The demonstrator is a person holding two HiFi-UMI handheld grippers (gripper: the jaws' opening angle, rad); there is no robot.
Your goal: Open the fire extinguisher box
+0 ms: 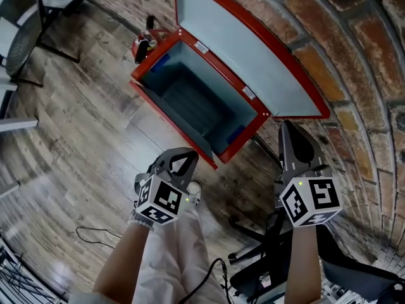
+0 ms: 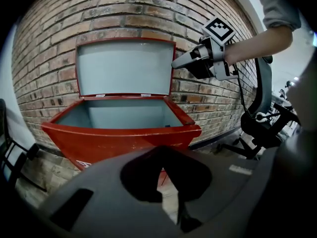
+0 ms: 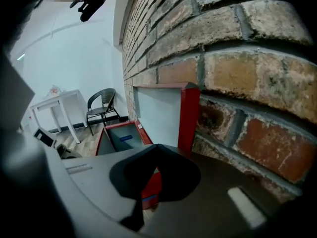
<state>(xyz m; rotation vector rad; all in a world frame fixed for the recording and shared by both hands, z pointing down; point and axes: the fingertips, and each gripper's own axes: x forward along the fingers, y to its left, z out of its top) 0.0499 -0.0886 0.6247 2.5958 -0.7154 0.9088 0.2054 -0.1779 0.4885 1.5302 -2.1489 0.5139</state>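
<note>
The red fire extinguisher box (image 1: 248, 139) stands on the wooden floor with its pale inside showing. Its lid (image 1: 253, 56) is swung up against the brick wall (image 1: 354, 75). A red extinguisher (image 1: 144, 43) lies beside the box's far end. My left gripper (image 1: 182, 154) hovers just in front of the box's front wall, shut and holding nothing. My right gripper (image 1: 288, 126) is beside the lid's right end near the wall, also shut and holding nothing. The left gripper view shows the box (image 2: 119, 143), the lid (image 2: 124, 66) and the right gripper (image 2: 176, 63) at the lid's corner. The right gripper view looks along the lid (image 3: 156, 115).
A black office chair (image 1: 285, 258) stands close behind my right arm. A dark chair (image 1: 25, 37) and a white table (image 3: 49, 105) are farther off to the left. A thin cable (image 1: 95, 236) lies on the floor near my left side.
</note>
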